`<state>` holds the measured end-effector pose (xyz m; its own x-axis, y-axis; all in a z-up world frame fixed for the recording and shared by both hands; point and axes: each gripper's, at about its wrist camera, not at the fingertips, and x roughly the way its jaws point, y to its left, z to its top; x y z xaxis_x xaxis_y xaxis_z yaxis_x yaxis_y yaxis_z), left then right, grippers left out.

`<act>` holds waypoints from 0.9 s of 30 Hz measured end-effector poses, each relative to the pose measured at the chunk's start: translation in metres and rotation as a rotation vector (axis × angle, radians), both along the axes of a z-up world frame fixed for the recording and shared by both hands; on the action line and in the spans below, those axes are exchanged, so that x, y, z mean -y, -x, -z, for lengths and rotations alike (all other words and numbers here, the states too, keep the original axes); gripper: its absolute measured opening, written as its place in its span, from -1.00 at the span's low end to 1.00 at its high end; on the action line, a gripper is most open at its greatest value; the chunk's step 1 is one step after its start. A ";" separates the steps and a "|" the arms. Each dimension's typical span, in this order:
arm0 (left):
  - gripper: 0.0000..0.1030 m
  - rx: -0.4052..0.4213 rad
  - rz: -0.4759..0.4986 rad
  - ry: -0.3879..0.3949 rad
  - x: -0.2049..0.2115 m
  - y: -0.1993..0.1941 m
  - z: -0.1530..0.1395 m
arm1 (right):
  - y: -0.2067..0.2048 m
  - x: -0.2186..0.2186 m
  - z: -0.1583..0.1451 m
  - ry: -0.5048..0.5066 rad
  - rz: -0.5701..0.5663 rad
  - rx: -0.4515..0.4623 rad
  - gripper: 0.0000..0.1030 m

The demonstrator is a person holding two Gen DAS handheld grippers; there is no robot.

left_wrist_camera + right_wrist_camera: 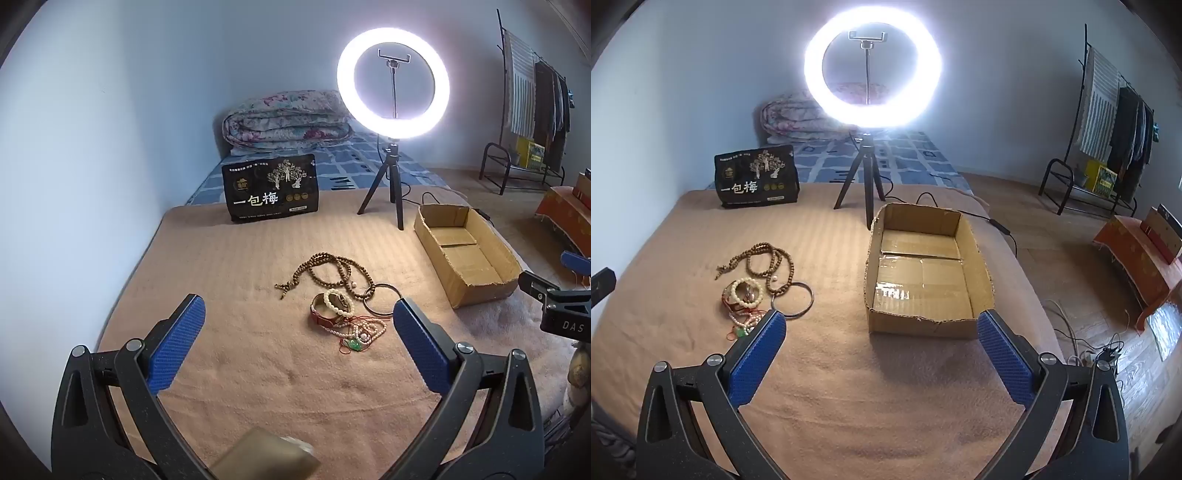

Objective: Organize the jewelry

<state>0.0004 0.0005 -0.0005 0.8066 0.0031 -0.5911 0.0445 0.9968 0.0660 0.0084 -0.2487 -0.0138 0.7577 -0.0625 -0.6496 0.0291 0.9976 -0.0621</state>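
Note:
A pile of jewelry lies on the tan blanket point(240, 350): a brown wooden bead necklace point(332, 271), a metal bangle point(382, 299), a white bead bracelet point(338, 302) on a red-strapped watch point(323, 317), and a pearl string with a green pendant point(356, 341). The pile also shows in the right wrist view point(757, 291). An open cardboard box point(925, 273) stands to its right, empty. My left gripper point(299, 317) is open, above the blanket, short of the pile. My right gripper point(881, 326) is open in front of the box.
A lit ring light on a tripod point(393, 85) stands behind the jewelry, its cable trailing right. A black snack bag point(271, 188) stands at the back. A folded quilt point(286, 122) lies further back. A clothes rack point(1108, 122) stands on the floor, right.

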 end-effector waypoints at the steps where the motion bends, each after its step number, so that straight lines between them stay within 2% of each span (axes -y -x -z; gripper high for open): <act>1: 1.00 -0.003 0.002 0.000 0.000 0.000 0.001 | 0.000 0.000 0.000 0.000 0.000 0.001 0.99; 5: 1.00 -0.014 0.005 -0.011 0.005 -0.008 0.005 | 0.000 0.000 0.000 -0.001 -0.001 0.001 0.99; 11: 1.00 0.002 -0.001 -0.003 0.003 0.002 0.008 | 0.001 0.000 -0.001 0.003 0.002 0.001 0.99; 27: 1.00 0.003 -0.002 0.009 0.005 0.003 0.001 | 0.001 0.003 -0.002 -0.007 0.000 -0.001 0.99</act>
<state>-0.0029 -0.0044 -0.0018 0.8083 -0.0006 -0.5888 0.0422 0.9975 0.0569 0.0074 -0.2518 -0.0119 0.7571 -0.0578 -0.6508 0.0289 0.9981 -0.0551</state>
